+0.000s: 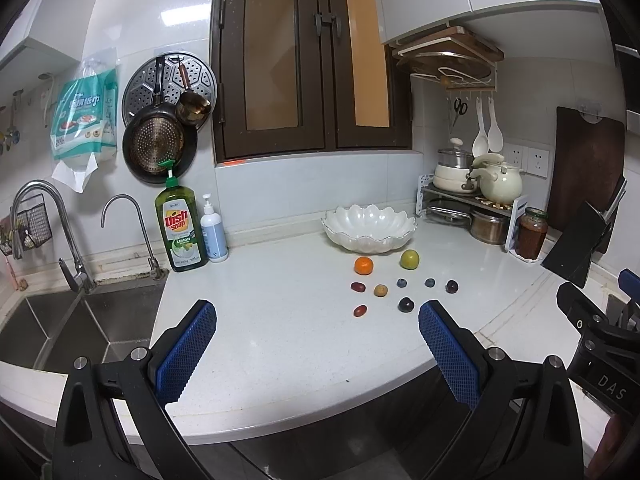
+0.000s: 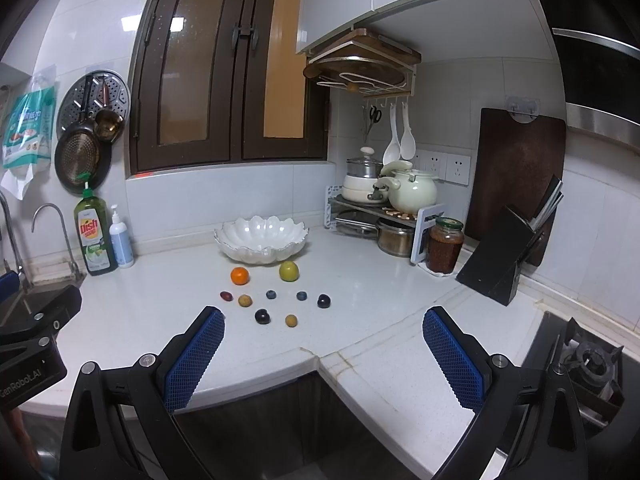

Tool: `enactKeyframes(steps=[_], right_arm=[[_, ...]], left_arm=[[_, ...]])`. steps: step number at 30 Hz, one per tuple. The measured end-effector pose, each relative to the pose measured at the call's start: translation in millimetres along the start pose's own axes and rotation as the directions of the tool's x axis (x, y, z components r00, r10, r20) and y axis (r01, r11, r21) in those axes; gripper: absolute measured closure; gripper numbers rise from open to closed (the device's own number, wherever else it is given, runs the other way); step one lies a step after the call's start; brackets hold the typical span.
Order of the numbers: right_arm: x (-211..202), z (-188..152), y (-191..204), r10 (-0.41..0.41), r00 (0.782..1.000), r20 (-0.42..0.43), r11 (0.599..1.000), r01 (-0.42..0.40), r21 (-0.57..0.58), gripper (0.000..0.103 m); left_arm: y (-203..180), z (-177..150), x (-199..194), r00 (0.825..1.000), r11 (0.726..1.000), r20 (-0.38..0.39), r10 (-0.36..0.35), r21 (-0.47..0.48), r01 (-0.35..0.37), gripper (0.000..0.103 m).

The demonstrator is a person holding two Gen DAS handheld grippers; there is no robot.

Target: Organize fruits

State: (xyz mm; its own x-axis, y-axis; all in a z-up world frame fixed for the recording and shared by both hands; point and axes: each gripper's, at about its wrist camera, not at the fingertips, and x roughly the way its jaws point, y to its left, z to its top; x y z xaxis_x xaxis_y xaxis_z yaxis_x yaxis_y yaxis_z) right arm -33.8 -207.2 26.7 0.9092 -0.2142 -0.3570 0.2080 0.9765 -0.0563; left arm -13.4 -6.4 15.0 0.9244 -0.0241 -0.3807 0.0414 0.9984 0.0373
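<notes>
A white stone countertop (image 2: 360, 280) wraps the kitchen corner, with a steel sink (image 1: 80, 320) at its left end and a gas burner (image 2: 592, 360) at the near right. Far back sits a white scalloped bowl (image 2: 262, 240), with nothing visible inside it. Just in front of it lie an orange (image 2: 240, 275) on the left and a green apple (image 2: 289, 271) on the right, apart from each other. Nearer still, small fruits are scattered singly: two dark plums (image 2: 262, 316), two blueberries (image 2: 271, 294), two yellowish round fruits (image 2: 291, 320), and reddish ones (image 1: 360, 311), possibly dates. The left gripper (image 1: 316, 320) and the right gripper (image 2: 322, 330) both hover at the near counter edge, blue pads spread wide, gripping nothing.
</notes>
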Motion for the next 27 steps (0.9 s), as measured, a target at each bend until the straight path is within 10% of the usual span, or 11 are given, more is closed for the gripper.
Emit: enactKeyframes(steps=[27], right_arm=[[60,-16,-20,0.097,0.989,-0.109,0.995,-0.097,0.007,0.003]], left_arm=[[-40,-12,39,0.996,0.999,-0.082,0.030,0.025,-0.028,0.004]])
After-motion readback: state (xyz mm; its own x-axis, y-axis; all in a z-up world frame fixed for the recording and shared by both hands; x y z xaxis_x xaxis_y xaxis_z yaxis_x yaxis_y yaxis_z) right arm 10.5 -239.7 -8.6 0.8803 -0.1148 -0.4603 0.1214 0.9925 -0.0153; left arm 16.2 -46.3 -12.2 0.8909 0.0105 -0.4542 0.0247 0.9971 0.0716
